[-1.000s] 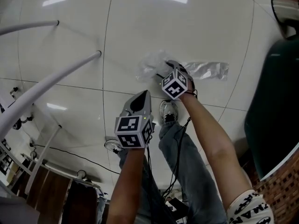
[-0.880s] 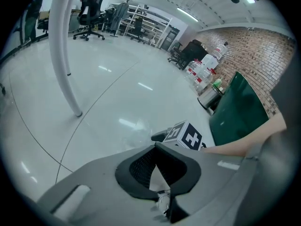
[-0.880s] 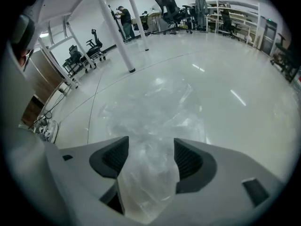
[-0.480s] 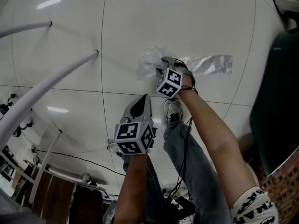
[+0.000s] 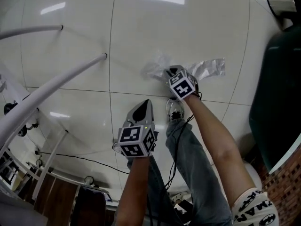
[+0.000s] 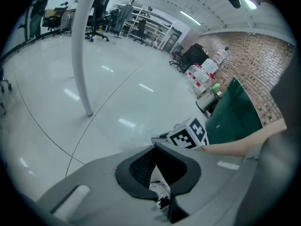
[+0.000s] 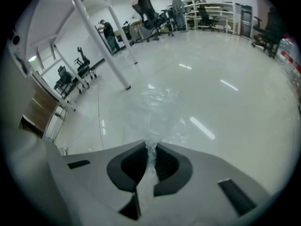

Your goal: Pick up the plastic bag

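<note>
Right gripper view: your right gripper (image 7: 150, 148) has just closed its jaws, pinching the plastic bag (image 7: 162, 108); grasp made, next raise it clear of the floor (image 7: 230, 55)

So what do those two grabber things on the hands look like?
Each is a grey plastic wedge narrowing to two jaws lined with black pads. The left gripper and right gripper each carry a white cube with black square markers. A thin black cable runs along the right arm. That arm's short sleeve is white with black print.
</note>
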`<state>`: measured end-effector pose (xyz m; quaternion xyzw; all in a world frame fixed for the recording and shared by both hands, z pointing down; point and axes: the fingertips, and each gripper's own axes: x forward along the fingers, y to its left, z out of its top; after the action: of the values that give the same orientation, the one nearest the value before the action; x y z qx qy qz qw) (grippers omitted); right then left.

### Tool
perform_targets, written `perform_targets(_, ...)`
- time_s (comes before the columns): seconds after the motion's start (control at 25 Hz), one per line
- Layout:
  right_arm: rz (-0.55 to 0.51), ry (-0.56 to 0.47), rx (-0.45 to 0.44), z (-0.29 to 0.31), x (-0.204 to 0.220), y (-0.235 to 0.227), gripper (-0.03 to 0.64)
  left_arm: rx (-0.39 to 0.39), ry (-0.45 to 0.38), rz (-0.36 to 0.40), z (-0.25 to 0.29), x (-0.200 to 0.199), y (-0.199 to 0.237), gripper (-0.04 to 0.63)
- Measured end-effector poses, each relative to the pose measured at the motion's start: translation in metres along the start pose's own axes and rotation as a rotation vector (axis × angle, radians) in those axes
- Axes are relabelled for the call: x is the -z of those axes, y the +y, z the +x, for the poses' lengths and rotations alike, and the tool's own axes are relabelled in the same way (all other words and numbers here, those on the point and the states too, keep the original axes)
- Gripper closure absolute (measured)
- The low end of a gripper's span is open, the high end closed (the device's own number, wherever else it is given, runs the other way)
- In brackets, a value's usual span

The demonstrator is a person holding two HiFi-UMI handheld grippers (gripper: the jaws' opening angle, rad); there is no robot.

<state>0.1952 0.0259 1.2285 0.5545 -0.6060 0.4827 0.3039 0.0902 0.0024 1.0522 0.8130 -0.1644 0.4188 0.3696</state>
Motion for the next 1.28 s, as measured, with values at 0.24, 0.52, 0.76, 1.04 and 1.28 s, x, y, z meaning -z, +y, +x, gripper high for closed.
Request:
perform_targets(0.24,0.122,-0.251,-0.035,-0.134,-0.064,0.023,0.603,0.029,-0.084,0.037,-0.064,-0.061,-0.056,0.594)
perform_targets(0.52,0.152,-0.483,-0.035,-0.31,-0.156,0.064,0.603,0.063,-0.199,0.108,-0.18,-0.128,-0.132,0.594)
perform_targets(0.76,0.164,-0.632,-0.006,-0.444,-0.217,0.106,0.603,0.071,-0.321,0.131,-0.29,-0.18,-0.17,0.594)
perform_targets(1.04,0.13,-0.749,-0.014,-0.575,-0.281,0.17,0.603,0.015,-0.46,0.157,-0.419,-0.224,-0.17,0.594)
perform_targets(1.28,0.093,-0.821,-0.04,-0.672,-0.327,0.222,0.603,-0.112,-0.564,0.165,-0.544,-0.242,-0.152,0.594)
